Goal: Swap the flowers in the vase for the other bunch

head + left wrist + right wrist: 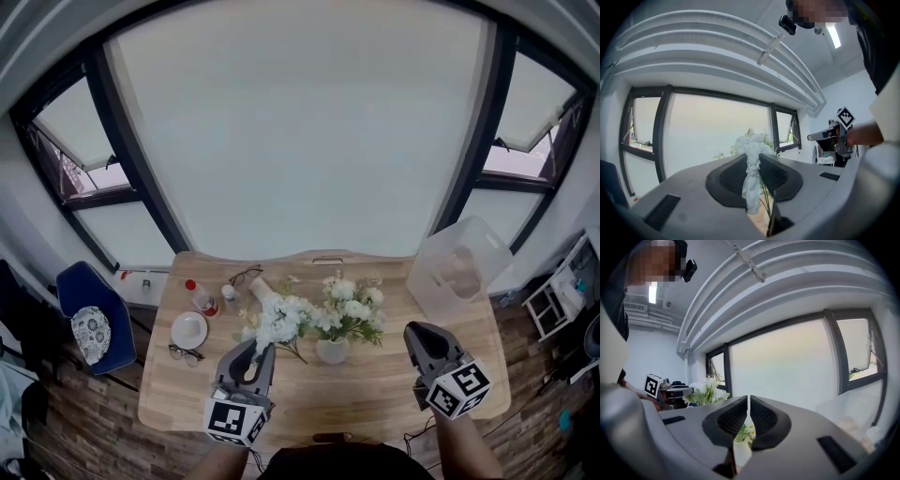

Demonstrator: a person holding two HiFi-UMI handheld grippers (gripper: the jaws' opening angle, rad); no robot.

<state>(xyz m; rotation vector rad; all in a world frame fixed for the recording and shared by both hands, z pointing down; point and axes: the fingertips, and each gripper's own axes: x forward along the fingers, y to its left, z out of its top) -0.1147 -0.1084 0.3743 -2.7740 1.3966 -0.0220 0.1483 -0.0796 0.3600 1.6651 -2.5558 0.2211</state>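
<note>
Two bunches face you: your left gripper (752, 164) pinches the white flower bunch (277, 323) just left of the vase (332, 352), while your right gripper (748, 405), to its right, is closed on nothing, as only its own view shows.

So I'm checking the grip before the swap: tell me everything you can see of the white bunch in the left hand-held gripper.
The white bunch is a cluster of ruffled white blooms that look like cloth or paper, with a few small green leaves. Thin dark stems trail out toward the vase. The left hand-held gripper pinches its narrow, crumpled white middle between both pads, with the blooms fanning out beyond the jaws. The blooms sit right beside the vase's flowers; I can't tell whether they touch.
</note>
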